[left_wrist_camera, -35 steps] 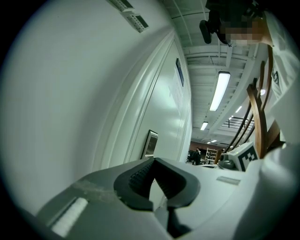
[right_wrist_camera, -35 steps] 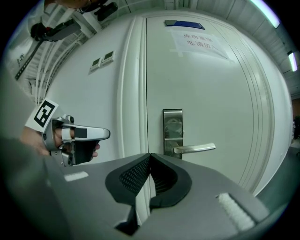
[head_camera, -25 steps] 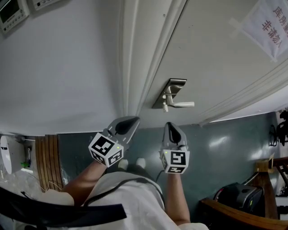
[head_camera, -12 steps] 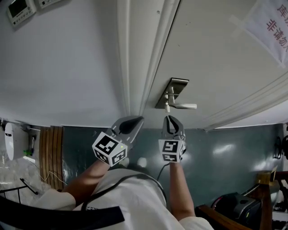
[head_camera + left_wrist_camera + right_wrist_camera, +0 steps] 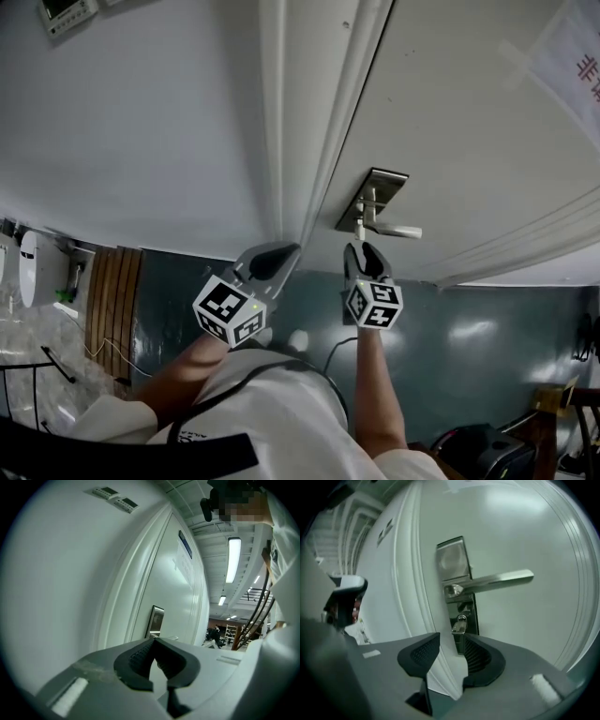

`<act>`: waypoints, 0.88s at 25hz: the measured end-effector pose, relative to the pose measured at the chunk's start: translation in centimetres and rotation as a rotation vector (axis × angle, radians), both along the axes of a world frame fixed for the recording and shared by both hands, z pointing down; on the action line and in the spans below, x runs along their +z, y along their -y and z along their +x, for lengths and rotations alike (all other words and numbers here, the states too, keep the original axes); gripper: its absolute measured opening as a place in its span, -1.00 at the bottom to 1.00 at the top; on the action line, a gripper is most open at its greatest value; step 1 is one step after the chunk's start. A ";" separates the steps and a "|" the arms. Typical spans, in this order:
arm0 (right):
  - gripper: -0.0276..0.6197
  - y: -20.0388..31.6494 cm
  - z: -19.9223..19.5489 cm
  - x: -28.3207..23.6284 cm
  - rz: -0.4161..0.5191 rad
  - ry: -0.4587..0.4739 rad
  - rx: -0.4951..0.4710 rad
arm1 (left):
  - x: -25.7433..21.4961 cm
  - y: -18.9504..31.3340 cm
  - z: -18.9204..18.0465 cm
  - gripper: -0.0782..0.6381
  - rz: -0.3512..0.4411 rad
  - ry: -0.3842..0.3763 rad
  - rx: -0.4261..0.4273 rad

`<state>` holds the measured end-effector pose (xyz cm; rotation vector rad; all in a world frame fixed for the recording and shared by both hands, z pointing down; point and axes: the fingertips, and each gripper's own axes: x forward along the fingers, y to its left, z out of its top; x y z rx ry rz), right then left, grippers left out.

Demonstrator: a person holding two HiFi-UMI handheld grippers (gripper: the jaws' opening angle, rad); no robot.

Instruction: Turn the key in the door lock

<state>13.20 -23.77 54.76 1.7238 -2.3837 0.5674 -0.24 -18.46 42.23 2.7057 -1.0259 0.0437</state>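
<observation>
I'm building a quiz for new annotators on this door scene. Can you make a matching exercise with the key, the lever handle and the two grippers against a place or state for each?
Things:
1. key
2. lever handle
3. left gripper
4. right gripper

Places or states:
A. jaws together, empty
B. sticks out sideways from the metal plate
C. jaws apart, facing the lock
D. in the keyhole under the handle

Pairs: 1-D, 2-B, 3-A, 4-C. The right gripper's jaws are opening. The key is just ahead of them and not gripped.
</observation>
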 end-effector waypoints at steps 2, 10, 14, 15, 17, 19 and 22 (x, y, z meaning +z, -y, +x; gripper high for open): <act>-0.40 0.5 0.2 0.0 -0.010 0.128 0.001 | 0.0 0.1 -0.2 -0.77 0.002 0.005 -0.013; -0.28 2.4 0.1 -0.9 -0.038 0.568 -0.009 | 0.1 0.3 -0.8 -0.77 0.007 0.025 -0.052; -0.28 3.0 0.3 -0.7 -0.086 0.732 0.012 | 0.2 0.6 -1.2 -0.77 0.004 0.026 -0.066; -0.28 3.1 0.2 -0.7 -0.090 0.741 0.008 | 0.2 0.6 -1.3 -0.77 0.003 0.027 -0.068; -0.28 3.2 0.0 -0.6 -0.095 0.751 0.000 | 0.3 0.8 -1.4 -0.77 0.003 0.027 -0.071; -0.28 3.3 0.1 -0.6 -0.098 0.789 0.005 | 0.2 0.9 -1.4 -0.77 0.005 0.027 -0.070; -0.34 3.4 0.9 -0.2 -0.096 0.826 0.027 | 0.1 1.0 -1.3 -0.77 0.004 0.027 -0.066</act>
